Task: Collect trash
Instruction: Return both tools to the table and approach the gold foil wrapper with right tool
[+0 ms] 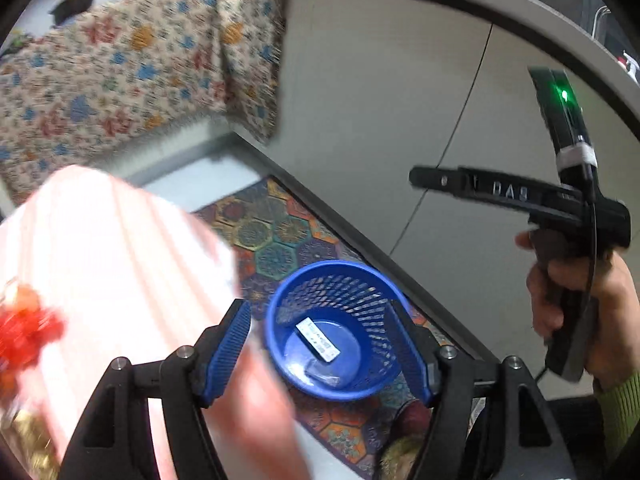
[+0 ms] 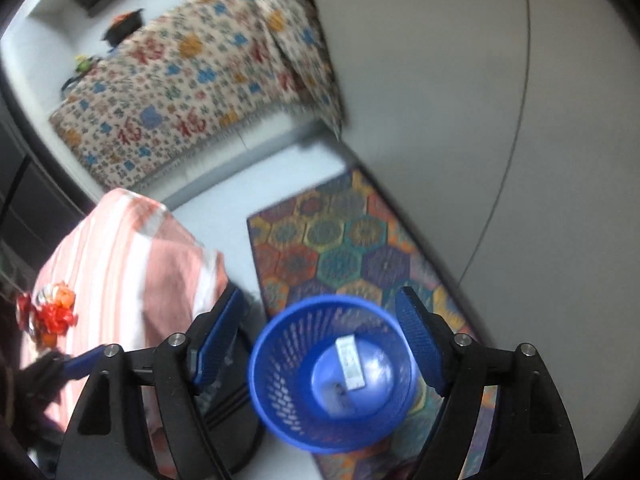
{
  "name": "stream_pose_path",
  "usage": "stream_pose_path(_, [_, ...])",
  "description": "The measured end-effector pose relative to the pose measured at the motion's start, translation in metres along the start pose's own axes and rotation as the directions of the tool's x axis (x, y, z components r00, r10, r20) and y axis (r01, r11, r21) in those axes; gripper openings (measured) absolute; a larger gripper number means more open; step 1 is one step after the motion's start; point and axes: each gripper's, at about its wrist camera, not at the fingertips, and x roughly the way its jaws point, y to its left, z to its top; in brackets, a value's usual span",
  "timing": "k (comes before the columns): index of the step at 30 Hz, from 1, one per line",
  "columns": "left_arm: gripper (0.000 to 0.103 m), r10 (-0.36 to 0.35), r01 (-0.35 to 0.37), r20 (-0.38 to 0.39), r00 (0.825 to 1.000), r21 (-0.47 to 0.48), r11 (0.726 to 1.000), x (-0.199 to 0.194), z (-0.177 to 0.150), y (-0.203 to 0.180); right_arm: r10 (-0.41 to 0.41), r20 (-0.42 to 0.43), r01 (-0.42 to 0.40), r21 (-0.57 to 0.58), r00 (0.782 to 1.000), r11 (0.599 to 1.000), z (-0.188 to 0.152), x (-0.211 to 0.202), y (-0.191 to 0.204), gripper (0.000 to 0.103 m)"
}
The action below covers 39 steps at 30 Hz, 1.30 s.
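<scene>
A blue mesh waste basket (image 1: 334,330) stands on a patterned floor mat; it also shows in the right wrist view (image 2: 332,372). A small white-labelled packet (image 1: 317,339) lies on its bottom, also seen from the right wrist (image 2: 351,362). My left gripper (image 1: 326,356) is open and empty above the basket. My right gripper (image 2: 322,346) is open and empty above the basket too. The right gripper's body, held in a hand, shows in the left wrist view (image 1: 576,216) at the right.
A table with a pink striped cloth (image 2: 120,264) stands left of the basket, with red and orange wrappers (image 2: 50,314) on it. A colourful hexagon mat (image 2: 340,248) lies on the floor. Grey cabinet fronts (image 1: 400,100) rise at right. A patterned cloth covers a counter (image 1: 120,80) behind.
</scene>
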Motion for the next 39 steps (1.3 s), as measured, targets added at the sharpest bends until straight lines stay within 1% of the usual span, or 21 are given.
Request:
stream_pose_path(3, [0.071,0.038,-0.037,0.012,0.999,-0.045,0.998,-0.032,-0.031,0.014,0.02,0.076,-0.015,-0.07,0.997,0.997,-0.003,-0.023,0.03,0.089])
stream_pose_path(5, [0.071,0.078,-0.078,0.006,0.997,-0.08,0.994,-0.048,-0.056,0.028,0.051,0.126,-0.034,-0.132,0.991,0.991,-0.009,-0.039,0.059,0.091])
stream_pose_path(8, [0.071,0.143,-0.144,-0.02,0.99,-0.139,0.98,-0.068,-0.097,0.057,0.101,0.167,-0.063,-0.217,0.981,0.974,-0.023,-0.05,0.098,0.096])
stream_pose_path(10, [0.071,0.177,-0.182,-0.043,0.983,-0.183,0.966,-0.08,-0.121,0.078,0.133,0.169,-0.084,-0.269,0.977,0.959,-0.035,-0.052,0.127,0.096])
stream_pose_path(12, [0.071,0.219,-0.226,-0.059,0.974,-0.216,0.95,-0.094,-0.143,0.1,0.17,0.145,-0.121,-0.299,0.975,0.947,-0.048,-0.05,0.152,0.096])
stream_pose_path(14, [0.071,0.293,-0.301,-0.068,0.954,-0.221,0.928,-0.106,-0.16,0.12,0.214,0.086,-0.176,-0.323,0.973,0.93,-0.066,-0.045,0.178,0.096])
stream_pose_path(16, [0.071,0.37,-0.378,-0.079,0.926,-0.234,0.896,-0.12,-0.176,0.14,0.241,0.021,-0.22,-0.343,0.97,0.913,-0.086,-0.038,0.203,0.096])
stream_pose_path(17, [0.071,0.394,-0.402,-0.083,0.915,-0.249,0.881,-0.126,-0.183,0.152,0.253,-0.018,-0.242,-0.358,0.967,0.902,-0.098,-0.034,0.216,0.096])
stream_pose_path(19, [0.071,0.412,-0.419,-0.09,0.907,-0.282,0.863,-0.135,-0.191,0.171,0.262,-0.073,-0.269,-0.392,0.962,0.88,-0.119,-0.029,0.236,0.096])
stream_pose_path(21, [0.079,0.424,-0.43,-0.09,0.901,-0.319,0.845,-0.143,-0.196,0.191,0.259,-0.124,-0.286,-0.439,0.958,0.851,-0.137,-0.021,0.256,0.096])
stream_pose_path(23, [0.081,0.45,-0.454,-0.095,0.888,-0.33,0.827,-0.146,-0.2,0.206,0.255,-0.162,-0.302,-0.463,0.953,0.833,-0.146,-0.013,0.27,0.095])
stream_pose_path(24, [0.088,0.456,-0.462,-0.099,0.884,-0.329,0.824,-0.146,-0.2,0.213,0.251,-0.188,-0.311,-0.473,0.95,0.824,-0.15,-0.007,0.275,0.095])
stream_pose_path(26, [0.097,0.43,-0.44,-0.111,0.896,-0.351,0.826,-0.145,-0.202,0.227,0.235,-0.233,-0.323,-0.486,0.944,0.812,-0.16,0.001,0.28,0.095])
stream_pose_path(28, [0.099,0.43,-0.439,-0.111,0.896,-0.358,0.824,-0.147,-0.201,0.235,0.22,-0.234,-0.312,-0.502,0.947,0.807,-0.165,0.007,0.283,0.097])
stream_pose_path(29, [0.102,0.425,-0.436,-0.114,0.898,-0.354,0.827,-0.145,-0.199,0.24,0.216,-0.232,-0.308,-0.511,0.948,0.803,-0.169,0.006,0.285,0.097])
stream_pose_path(30, [0.103,0.42,-0.434,-0.117,0.9,-0.349,0.831,-0.143,-0.198,0.244,0.217,-0.241,-0.314,-0.517,0.946,0.796,-0.17,0.008,0.286,0.097])
stream_pose_path(32, [0.103,0.416,-0.428,-0.114,0.902,-0.348,0.834,-0.141,-0.196,0.248,0.236,-0.252,-0.335,-0.504,0.938,0.796,-0.168,0.009,0.287,0.097])
stream_pose_path(33, [0.103,0.414,-0.426,-0.112,0.903,-0.349,0.835,-0.142,-0.198,0.247,0.258,-0.258,-0.357,-0.488,0.931,0.797,-0.166,0.009,0.288,0.096])
stream_pose_path(35, [0.103,0.413,-0.425,-0.111,0.904,-0.349,0.835,-0.143,-0.2,0.248,0.325,-0.267,-0.415,-0.446,0.907,0.793,-0.163,0.003,0.292,0.094])
stream_pose_path(37, [0.103,0.416,-0.428,-0.112,0.902,-0.347,0.835,-0.143,-0.199,0.248,0.389,-0.254,-0.463,-0.413,0.886,0.785,-0.157,-0.005,0.298,0.094])
stream_pose_path(39, [0.103,0.415,-0.427,-0.112,0.903,-0.347,0.835,-0.144,-0.201,0.249,0.415,-0.244,-0.481,-0.41,0.877,0.775,-0.153,-0.006,0.311,0.094])
